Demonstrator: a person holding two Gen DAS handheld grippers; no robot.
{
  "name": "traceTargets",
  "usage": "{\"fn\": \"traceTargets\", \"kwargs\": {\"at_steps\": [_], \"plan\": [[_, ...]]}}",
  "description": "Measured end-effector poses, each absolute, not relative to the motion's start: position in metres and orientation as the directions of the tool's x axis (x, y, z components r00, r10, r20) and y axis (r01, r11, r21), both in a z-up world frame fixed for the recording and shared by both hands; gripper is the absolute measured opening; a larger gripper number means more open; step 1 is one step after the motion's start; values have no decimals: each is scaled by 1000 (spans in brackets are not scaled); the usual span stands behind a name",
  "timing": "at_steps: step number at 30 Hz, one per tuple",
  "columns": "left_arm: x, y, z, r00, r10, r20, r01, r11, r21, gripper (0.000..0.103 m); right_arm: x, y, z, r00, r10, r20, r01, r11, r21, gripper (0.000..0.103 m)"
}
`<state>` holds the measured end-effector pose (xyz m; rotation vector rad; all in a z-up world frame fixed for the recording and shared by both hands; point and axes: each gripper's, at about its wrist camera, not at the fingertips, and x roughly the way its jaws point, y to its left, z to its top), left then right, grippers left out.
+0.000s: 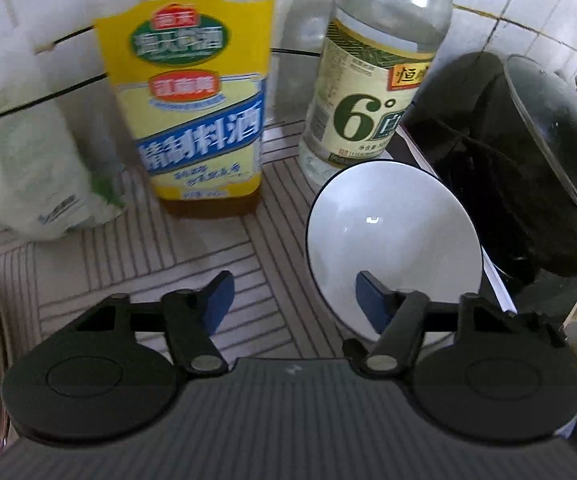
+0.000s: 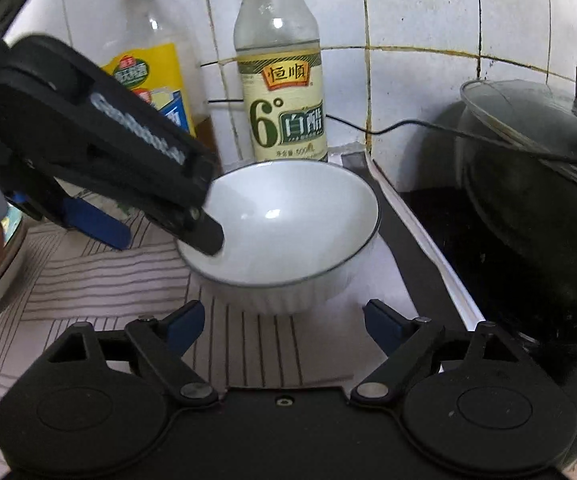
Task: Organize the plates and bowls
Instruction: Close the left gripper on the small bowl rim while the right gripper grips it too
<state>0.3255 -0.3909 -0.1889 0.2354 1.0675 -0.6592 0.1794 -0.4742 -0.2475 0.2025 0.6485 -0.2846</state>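
The white bowl (image 2: pixel 284 236) stands upright on the striped mat (image 2: pixel 100 280) of the worktop, just in front of the vinegar bottle (image 2: pixel 282 92) and beside the black pot (image 2: pixel 536 200) with its glass lid. The bowl is empty — only a light reflection shows inside.

The left tongs (image 2: pixel 156 228) straddle the near-left rim of the bowl: one finger is inside the bowl, the other outside on the mat. They are about half open, and the pads do not seem to press on the rim yet. The right tongs (image 2: pixel 284 324) hover wide open in front of the bowl and hold nothing.

The risk, as I judge it: a grip on one side of a smooth rim is weak, so the bowl could tilt or slip when lifted. If it swings back, it could hit the vinegar bottle or the yellow-label bottle (image 1: pixel 196 112), which holds a little brown liquid — both are tall and may fall over.
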Motion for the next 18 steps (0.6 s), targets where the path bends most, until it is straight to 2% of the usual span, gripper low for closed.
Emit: {"fn": "traceTargets", "kwargs": {"at_steps": [2, 3, 4, 7, 9, 18], "plan": [[325, -395, -193, 310, -390, -867, 619, 775, -128, 45, 184, -477, -247, 763, -187, -619, 313, 945, 100, 95], [326, -397, -196, 302, -390, -870, 621, 773, -131, 33, 187, -478, -248, 768, -181, -614, 304, 947, 101, 98], [328, -399, -199, 293, -385, -875, 617, 775, -135, 26, 186, -477, -249, 773, -181, -608, 299, 949, 98, 99], [330, -400, -204, 275, -410, -869, 604, 777, -175, 16, 193, -476, -253, 772, -188, -607, 285, 956, 66, 100], [329, -403, -205, 276, -404, -872, 605, 778, -169, 12, 199, -475, -255, 773, -189, -605, 274, 960, 50, 100], [328, -408, -201, 258, -358, -897, 611, 780, -135, 12, 202, -473, -259, 791, -179, -585, 256, 965, 51, 102]]}}
